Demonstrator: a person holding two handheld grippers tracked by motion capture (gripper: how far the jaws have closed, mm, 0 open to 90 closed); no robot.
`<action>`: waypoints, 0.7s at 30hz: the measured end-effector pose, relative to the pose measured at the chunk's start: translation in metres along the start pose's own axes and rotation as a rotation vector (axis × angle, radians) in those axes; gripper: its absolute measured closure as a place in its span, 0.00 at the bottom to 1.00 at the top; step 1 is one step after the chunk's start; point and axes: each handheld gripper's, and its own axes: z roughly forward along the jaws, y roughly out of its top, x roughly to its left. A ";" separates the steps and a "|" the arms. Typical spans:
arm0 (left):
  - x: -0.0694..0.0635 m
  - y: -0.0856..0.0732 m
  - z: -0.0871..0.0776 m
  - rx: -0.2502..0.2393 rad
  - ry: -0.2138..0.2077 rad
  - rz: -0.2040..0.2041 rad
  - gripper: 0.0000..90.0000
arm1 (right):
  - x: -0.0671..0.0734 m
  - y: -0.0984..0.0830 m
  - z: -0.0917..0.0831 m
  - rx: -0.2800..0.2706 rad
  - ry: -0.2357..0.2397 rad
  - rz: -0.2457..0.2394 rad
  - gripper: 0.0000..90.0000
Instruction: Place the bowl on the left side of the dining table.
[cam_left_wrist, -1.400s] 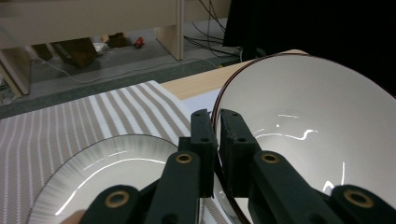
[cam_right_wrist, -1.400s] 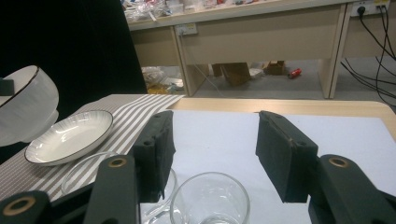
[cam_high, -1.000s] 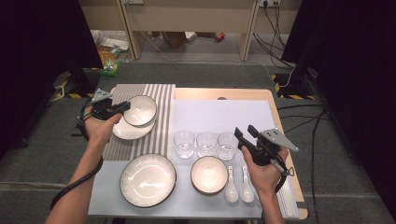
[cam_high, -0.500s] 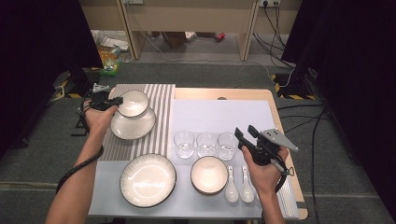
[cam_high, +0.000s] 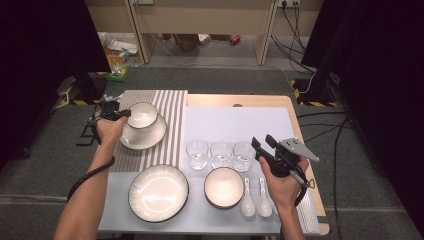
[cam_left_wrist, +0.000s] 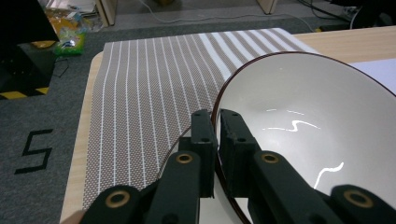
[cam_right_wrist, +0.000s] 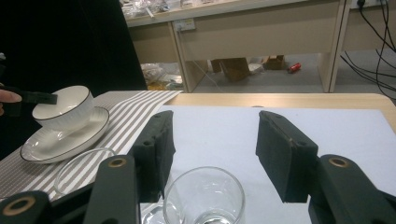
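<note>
My left gripper (cam_left_wrist: 215, 122) pinches the rim of the bowl (cam_high: 142, 115), which sits on the plate (cam_high: 145, 138) over the striped mat (cam_high: 165, 107). My right gripper (cam_right_wrist: 212, 149) gapes empty above the glasses (cam_high: 220, 154).

Right gripper (cam_right_wrist: 212, 154) gapes above a glass (cam_right_wrist: 204, 196).

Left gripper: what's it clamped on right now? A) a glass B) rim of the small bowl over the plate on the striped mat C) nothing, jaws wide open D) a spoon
B. In the left gripper view the left gripper has its jaws shut on the dark rim of the small bowl, one jaw inside and one outside; the high view shows that bowl over the plate on the striped mat.
</note>
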 end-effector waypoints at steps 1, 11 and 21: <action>0.000 -0.001 0.002 0.006 0.003 0.003 0.94 | 0.000 0.000 0.000 0.003 -0.001 0.000 0.52; 0.004 -0.009 0.011 0.015 0.004 -0.050 0.93 | 0.000 -0.001 0.001 0.010 -0.003 0.003 0.52; 0.005 -0.005 0.006 -0.033 -0.035 -0.070 0.61 | -0.002 0.000 0.000 0.013 -0.008 0.003 0.52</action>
